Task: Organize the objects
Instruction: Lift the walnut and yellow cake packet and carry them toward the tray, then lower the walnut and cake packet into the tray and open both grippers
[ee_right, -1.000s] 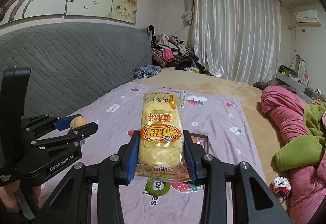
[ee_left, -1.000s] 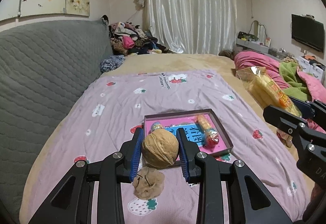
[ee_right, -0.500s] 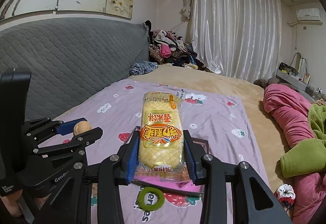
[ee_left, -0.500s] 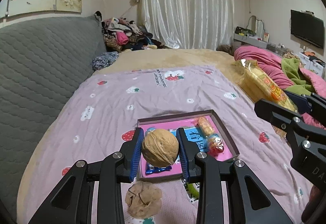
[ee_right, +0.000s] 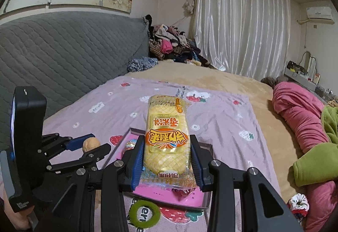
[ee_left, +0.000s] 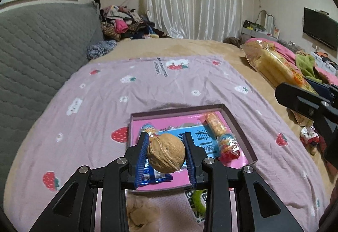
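My left gripper [ee_left: 165,141] is shut on a brown walnut [ee_left: 165,152] and holds it above the near left part of a shallow pink box [ee_left: 243,126]. The box holds wrapped candies [ee_left: 226,139] and a blue card. My right gripper [ee_right: 165,149] is shut on a yellow snack packet [ee_right: 165,137] and holds it above the same box [ee_right: 208,148]. The packet [ee_left: 274,65] and right gripper show at the right of the left wrist view. The walnut [ee_right: 90,144] and left gripper [ee_right: 84,147] show at the left of the right wrist view.
A second walnut [ee_left: 141,210] and a green ring [ee_right: 144,214] lie on the purple strawberry sheet [ee_left: 126,94] in front of the box. A grey padded headboard [ee_right: 63,52] is left. Pink and green bedding [ee_right: 306,126] lies right. Clothes are piled far back.
Both grippers have moved forward and now hang over the box. The left gripper has risen with the walnut. The loose walnut has slid under the left gripper's view.
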`<move>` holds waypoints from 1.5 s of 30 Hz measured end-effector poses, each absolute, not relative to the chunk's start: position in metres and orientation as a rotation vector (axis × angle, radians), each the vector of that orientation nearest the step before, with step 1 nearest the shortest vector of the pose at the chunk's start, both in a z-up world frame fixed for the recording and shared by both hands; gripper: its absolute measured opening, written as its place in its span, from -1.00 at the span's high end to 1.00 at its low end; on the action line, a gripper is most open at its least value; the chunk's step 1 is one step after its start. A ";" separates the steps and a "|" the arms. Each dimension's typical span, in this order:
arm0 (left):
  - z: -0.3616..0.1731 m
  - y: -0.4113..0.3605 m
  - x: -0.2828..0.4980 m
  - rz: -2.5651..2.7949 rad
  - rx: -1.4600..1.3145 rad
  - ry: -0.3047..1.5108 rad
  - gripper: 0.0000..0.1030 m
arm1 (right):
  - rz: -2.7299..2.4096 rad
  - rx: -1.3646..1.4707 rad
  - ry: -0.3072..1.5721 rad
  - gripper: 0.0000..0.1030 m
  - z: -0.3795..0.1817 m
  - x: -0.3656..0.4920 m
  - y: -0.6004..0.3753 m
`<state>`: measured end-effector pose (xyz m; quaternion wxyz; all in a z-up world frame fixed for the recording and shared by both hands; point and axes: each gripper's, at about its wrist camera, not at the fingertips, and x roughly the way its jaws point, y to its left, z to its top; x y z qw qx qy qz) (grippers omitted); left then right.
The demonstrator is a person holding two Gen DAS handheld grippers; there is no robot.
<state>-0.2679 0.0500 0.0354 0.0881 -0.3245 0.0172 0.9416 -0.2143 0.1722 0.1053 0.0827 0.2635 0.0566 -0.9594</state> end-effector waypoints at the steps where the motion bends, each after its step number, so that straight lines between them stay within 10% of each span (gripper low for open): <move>1: 0.030 0.052 -0.271 2.795 -0.970 0.034 0.34 | -2.863 0.794 0.167 0.22 0.102 -0.217 0.173; 45: -0.131 0.100 -0.360 2.608 -1.193 0.072 0.35 | -2.590 1.384 0.266 0.22 -0.105 -0.399 0.162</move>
